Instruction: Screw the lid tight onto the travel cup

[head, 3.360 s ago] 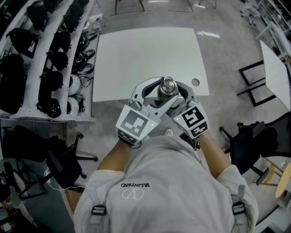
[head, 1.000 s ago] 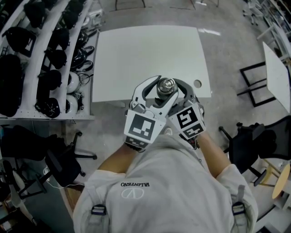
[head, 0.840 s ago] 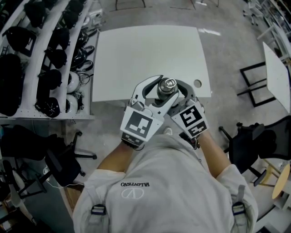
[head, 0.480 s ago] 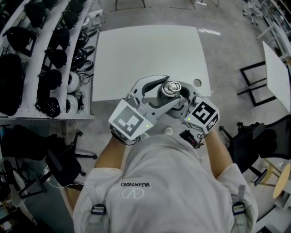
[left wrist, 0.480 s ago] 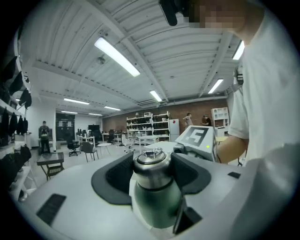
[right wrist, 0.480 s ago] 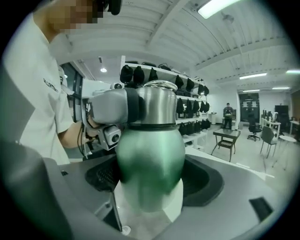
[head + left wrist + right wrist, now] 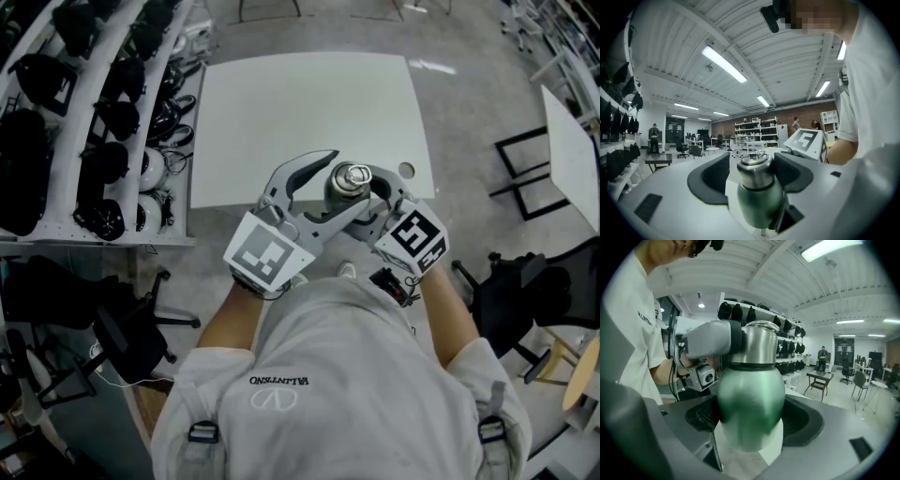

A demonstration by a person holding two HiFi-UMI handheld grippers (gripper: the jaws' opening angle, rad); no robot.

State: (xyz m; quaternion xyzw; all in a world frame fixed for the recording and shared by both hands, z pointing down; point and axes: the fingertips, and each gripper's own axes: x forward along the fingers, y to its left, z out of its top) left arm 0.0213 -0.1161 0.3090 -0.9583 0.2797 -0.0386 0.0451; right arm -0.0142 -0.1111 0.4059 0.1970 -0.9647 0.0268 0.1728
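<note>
A green travel cup [image 7: 750, 399] with a steel lid [image 7: 349, 178] is held up in the air in front of the person. My right gripper [image 7: 750, 420] is shut on the green body, which fills the space between its dark pads [image 7: 701, 416]. My left gripper [image 7: 750, 171] reaches in level at lid height. Its jaws have just been opening: the lid [image 7: 753, 168] stands between them, with a clear gap to the left pad [image 7: 715, 176] and the right pad [image 7: 787, 169] close beside it. In the head view both grippers meet at the cup, the left gripper [image 7: 323, 187] from the left.
A white table [image 7: 309, 103] with a small round hole [image 7: 404, 171] lies just beyond the cup. White shelves with dark helmets [image 7: 94, 112] run along the left. Black chairs [image 7: 131, 337] [image 7: 511, 300] stand on the floor at both sides, with another table [image 7: 572, 150] at right.
The left gripper's jaws have spread wider off the lid. Both marker cubes have swung outward, away from each other. The cup has stayed at about the same place.
</note>
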